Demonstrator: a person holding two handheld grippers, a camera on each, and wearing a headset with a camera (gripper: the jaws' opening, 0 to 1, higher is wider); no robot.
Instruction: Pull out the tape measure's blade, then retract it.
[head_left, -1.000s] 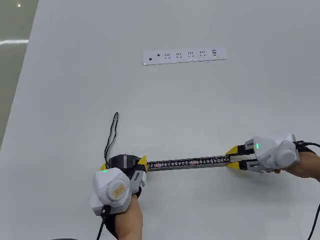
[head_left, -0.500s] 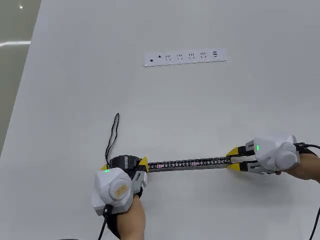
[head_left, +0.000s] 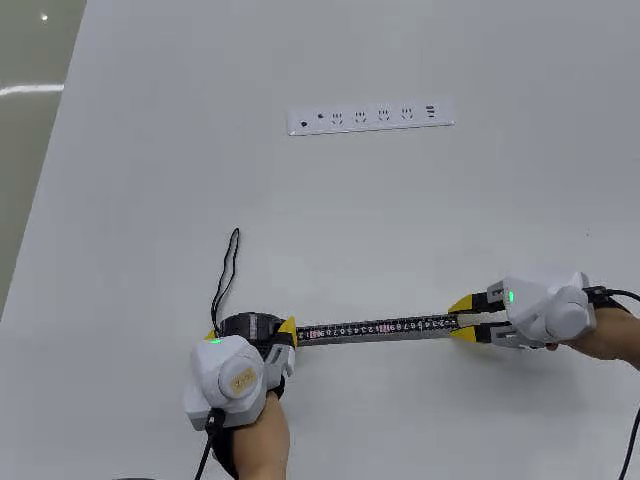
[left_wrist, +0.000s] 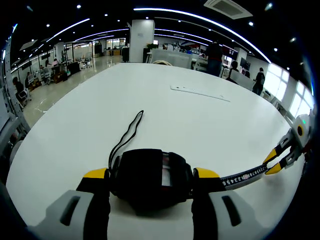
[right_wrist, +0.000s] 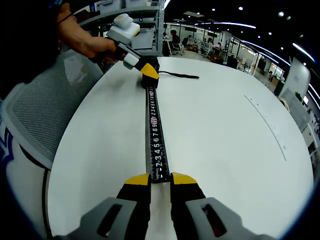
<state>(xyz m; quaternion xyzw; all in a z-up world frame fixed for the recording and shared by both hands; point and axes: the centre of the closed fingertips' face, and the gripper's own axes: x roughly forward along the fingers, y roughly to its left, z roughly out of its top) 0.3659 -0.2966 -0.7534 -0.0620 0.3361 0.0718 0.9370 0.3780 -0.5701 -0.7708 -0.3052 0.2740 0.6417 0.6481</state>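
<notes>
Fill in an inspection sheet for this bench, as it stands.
Surface: white tabletop, flat, no marks seen.
Job's things: black tape measure case on the table; its numbered blade drawn out flat; black wrist strap trailing behind the case.
Clutter: white power strip, well apart from the work.
Grippers: left gripper shut on the case; right gripper shut on the blade's tip.
Cables: black cable by the right gripper's arm.
Surroundings: distant people in a lit open hall.
</notes>
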